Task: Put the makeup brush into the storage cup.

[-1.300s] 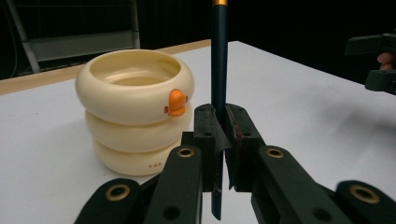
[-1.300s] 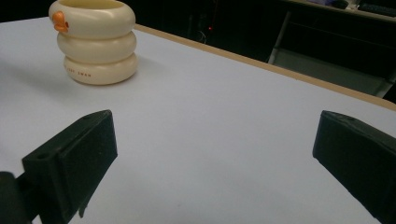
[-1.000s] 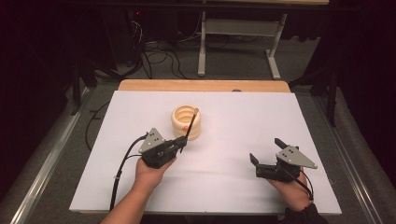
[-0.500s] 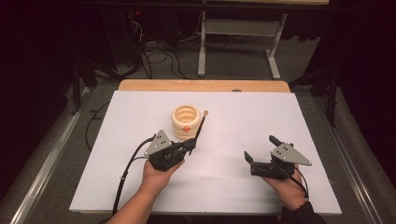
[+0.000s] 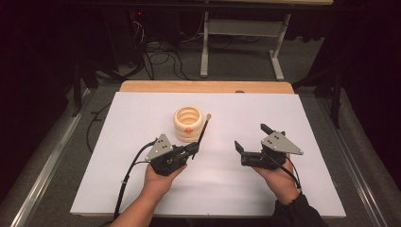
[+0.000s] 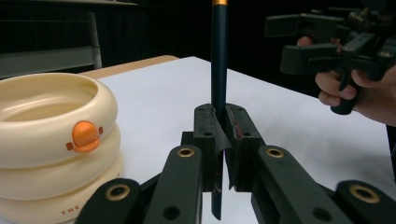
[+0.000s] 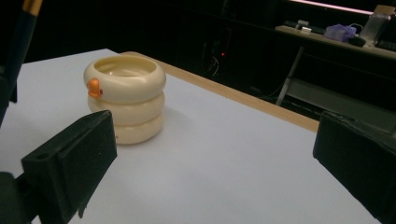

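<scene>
A cream ribbed cup [image 5: 188, 124] with an orange beak stands upright at the middle of the white table top [image 5: 142, 118]. Just right of it a dark brush [image 5: 203, 130] with a pale tip leans up and away, and my left gripper [image 5: 193, 149] is shut on its lower shaft. In the left gripper view the brush [image 6: 218, 56] rises between the jaws of the left gripper [image 6: 223, 122], with the cup [image 6: 51, 135] to the left. My right gripper [image 5: 250, 137] is open and holds nothing, to the right of the brush. In the right gripper view its [image 7: 215, 144] jaws stand wide apart, framing the cup [image 7: 125, 100].
A wooden strip [image 5: 208, 87] runs along the table's far edge. Beyond it are a metal stand [image 5: 241, 42] and floor cables [image 5: 165, 56]. A metal rail [image 5: 42, 165] lies along the left side. A cable [image 5: 130, 175] trails from the left gripper.
The left gripper shifted right, carrying the brush from over the cup to beside its right. The right gripper moved left, closer to the middle.
</scene>
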{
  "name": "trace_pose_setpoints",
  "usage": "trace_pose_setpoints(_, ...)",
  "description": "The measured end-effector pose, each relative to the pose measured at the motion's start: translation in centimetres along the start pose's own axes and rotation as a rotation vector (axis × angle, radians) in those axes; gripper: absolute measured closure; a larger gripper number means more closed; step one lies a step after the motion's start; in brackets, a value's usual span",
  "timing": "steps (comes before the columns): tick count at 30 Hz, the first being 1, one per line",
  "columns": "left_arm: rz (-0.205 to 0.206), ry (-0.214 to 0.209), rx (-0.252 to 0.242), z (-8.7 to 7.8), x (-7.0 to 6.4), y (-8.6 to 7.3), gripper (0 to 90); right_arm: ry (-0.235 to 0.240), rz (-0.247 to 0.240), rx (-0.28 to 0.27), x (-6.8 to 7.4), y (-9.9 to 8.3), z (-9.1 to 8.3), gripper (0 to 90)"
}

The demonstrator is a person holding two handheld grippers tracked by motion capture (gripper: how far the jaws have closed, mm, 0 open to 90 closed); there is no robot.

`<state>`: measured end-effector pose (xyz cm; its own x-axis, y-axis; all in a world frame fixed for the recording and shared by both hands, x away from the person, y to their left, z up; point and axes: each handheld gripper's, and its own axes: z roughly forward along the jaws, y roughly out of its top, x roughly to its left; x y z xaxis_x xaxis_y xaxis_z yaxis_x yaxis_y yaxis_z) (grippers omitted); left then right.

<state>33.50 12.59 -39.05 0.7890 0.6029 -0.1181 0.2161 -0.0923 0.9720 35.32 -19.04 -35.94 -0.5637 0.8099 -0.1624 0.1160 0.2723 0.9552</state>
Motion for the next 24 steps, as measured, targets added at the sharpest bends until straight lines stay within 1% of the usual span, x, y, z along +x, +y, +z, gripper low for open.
trace_pose_setpoints(5, -0.001, -0.005, -0.001, 0.1, -0.2, 0.0, 84.3, 0.010, -0.023, -0.023, 0.7, 1.0, 0.7, 1.1)
trace_pose_setpoints(6, 0.000, -0.005, 0.000, 0.1, -0.2, -0.1, 84.3, 0.019, -0.024, -0.033, 0.7, 1.1, 0.9, 1.2)
trace_pose_setpoints(8, 0.000, -0.006, 0.004, 0.1, -0.2, -0.2, 84.3, 0.022, -0.012, -0.037, 0.8, 1.2, 1.2, 1.6)
trace_pose_setpoints(10, 0.002, -0.005, 0.007, 0.1, -0.3, -0.3, 84.3, 0.028, -0.011, -0.043, 0.9, 1.1, 1.4, 1.8)
trace_pose_setpoints(13, 0.000, -0.004, 0.009, 0.2, -0.3, -0.4, 84.3, 0.034, -0.013, -0.025, 1.0, 0.9, 1.7, 2.0)
trace_pose_setpoints(16, -0.002, -0.003, 0.010, 0.3, -0.3, -0.6, 84.3, 0.036, 0.002, -0.015, 1.1, 0.6, 1.8, 2.7)
trace_pose_setpoints(17, -0.002, -0.003, 0.012, 0.3, -0.3, -0.6, 84.3, 0.034, -0.002, -0.012, 1.1, 0.5, 1.8, 2.8)
trace_pose_setpoints(19, -0.004, -0.002, 0.013, 0.3, -0.4, -0.7, 84.3, 0.036, 0.021, 0.002, 1.2, 0.3, 1.8, 3.0)
trace_pose_setpoints(20, -0.006, -0.002, 0.012, 0.3, -0.4, -0.8, 84.3, 0.041, 0.025, 0.000, 1.2, 0.2, 1.8, 3.2)
trace_pose_setpoints(24, -0.001, -0.002, 0.016, 0.4, -0.5, -1.0, 84.3, 0.076, 0.080, 0.010, 1.2, -0.1, 1.7, 4.1)
